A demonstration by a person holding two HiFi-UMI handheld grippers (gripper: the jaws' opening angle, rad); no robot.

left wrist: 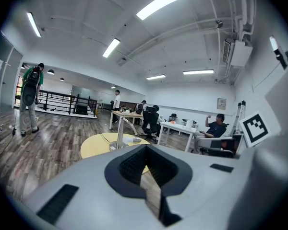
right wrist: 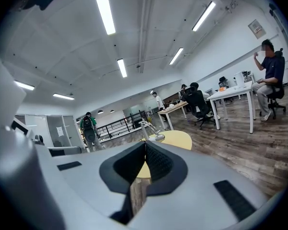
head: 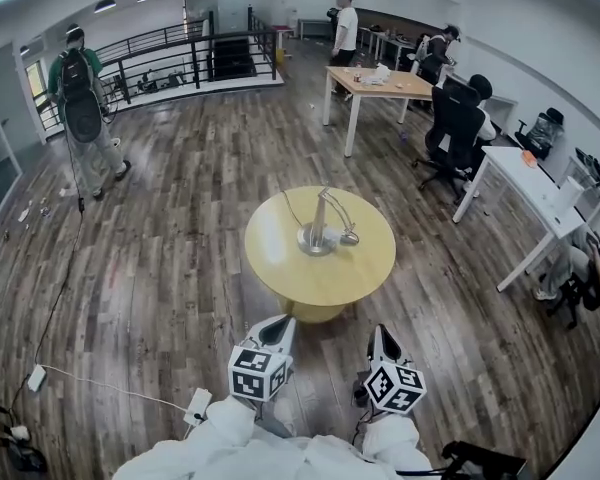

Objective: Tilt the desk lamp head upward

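A wood-plank floor (head: 160, 268) spreads out ahead of both pairs of jaws. On it, well apart from them and straight in front, stands a round yellow table (head: 280, 258).

The left gripper (head: 279, 321) and right gripper (head: 379, 331) hang side by side short of the table's near edge, touching nothing. In the left gripper view the left gripper's ribbed black pads (left wrist: 134, 164) are pressed together with nothing between them. The right gripper view shows the same, its pads (right wrist: 158, 163) closed and empty.

The desk lamp (head: 320, 230) stands at the table's middle on a round silver base. Seen from the left jaws it rises just above and left of their tips (left wrist: 121, 134). From the right jaws it sits directly above their closed seam (right wrist: 150, 130). Its lamp head (head: 350, 238) droops close to the tabletop, on the side towards the right jaws. A thin cord (head: 292, 208) runs away from the base.

Each gripper's cube (head: 259, 373) carries black-and-white square markers. A framed wall notice (left wrist: 222, 103) far beyond the left jaws seems printed, but is too small to read.
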